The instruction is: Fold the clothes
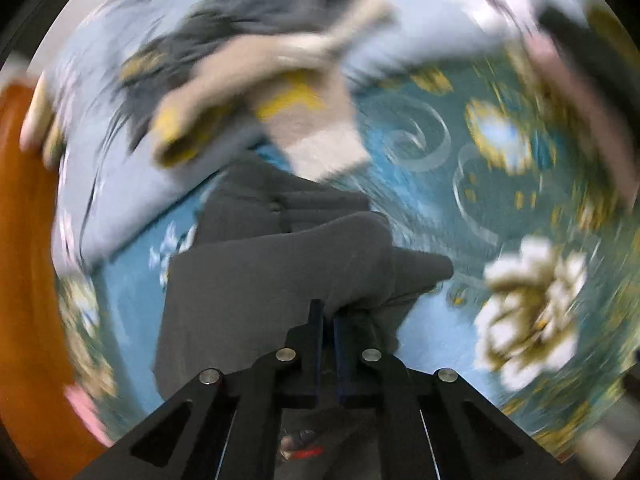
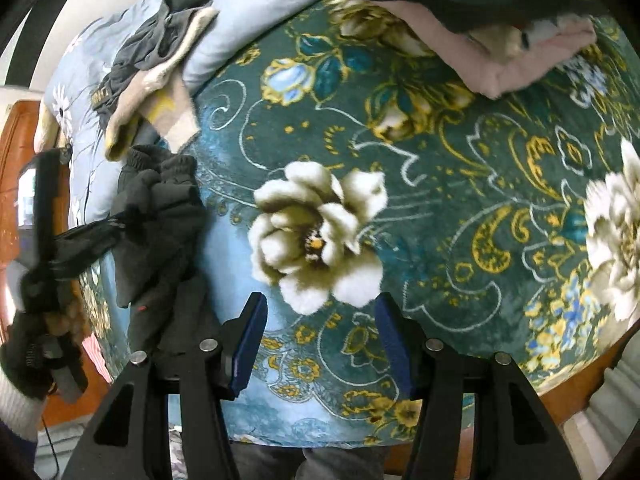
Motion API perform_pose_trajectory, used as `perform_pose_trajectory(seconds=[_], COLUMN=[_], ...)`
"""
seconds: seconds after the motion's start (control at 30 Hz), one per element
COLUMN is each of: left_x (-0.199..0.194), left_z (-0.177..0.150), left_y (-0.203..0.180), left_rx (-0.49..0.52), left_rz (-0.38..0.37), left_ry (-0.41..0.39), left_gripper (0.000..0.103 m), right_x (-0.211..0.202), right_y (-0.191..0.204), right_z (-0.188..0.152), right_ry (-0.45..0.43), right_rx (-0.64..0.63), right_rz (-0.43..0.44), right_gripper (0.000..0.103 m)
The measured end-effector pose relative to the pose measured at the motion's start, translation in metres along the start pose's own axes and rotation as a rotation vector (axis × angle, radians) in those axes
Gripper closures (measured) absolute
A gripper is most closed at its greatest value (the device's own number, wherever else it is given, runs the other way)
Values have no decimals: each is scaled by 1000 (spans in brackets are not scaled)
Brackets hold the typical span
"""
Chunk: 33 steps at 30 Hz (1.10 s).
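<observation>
Dark garment [image 1: 280, 264] lifted over the floral bed [image 2: 440, 184]

My left gripper [image 1: 328, 320] fingers pinch its edge; right gripper [image 2: 320, 312] gapes empty. I'd catch the free corner before folding.

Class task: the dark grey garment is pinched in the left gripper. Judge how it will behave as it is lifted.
The dark grey garment looks floppy: it hangs in folds from the left gripper. It probably swings, given the blurred left view. Its ribbed cuffs droop unsupported, so it likely bunches.

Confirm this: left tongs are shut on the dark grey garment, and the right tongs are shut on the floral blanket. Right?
Not quite. The right tongs are open and hold nothing, with only the floral blanket beyond them, as the right wrist view shows. The left tongs are indeed shut on the dark grey garment.
</observation>
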State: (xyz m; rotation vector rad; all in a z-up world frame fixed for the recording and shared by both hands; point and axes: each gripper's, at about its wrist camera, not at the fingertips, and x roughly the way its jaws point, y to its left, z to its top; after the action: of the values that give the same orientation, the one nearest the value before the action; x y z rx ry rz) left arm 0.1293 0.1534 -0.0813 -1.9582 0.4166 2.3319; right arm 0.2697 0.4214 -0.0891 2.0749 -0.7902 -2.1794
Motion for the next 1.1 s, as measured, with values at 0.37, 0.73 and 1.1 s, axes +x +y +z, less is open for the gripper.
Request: perform_pose_trajectory(seconds=[0.37,0.73,1.1], left_x=[-70,24,67], left_z=[-85,-225,-255], left_y=[247,409,450], left_rx=[-647,-1154,-1314], left_rz=[25,-22,-189], left_ry=[-174,0,10], left_gripper=[99,99,99], right_x=[23,83,171], right_y=[81,154,177], right_z=[6,39,93], right_ry=[40,76,107], right_rx=[-157,-89,155], right_rz=[-11,25,24], right_gripper=[46,46,46])
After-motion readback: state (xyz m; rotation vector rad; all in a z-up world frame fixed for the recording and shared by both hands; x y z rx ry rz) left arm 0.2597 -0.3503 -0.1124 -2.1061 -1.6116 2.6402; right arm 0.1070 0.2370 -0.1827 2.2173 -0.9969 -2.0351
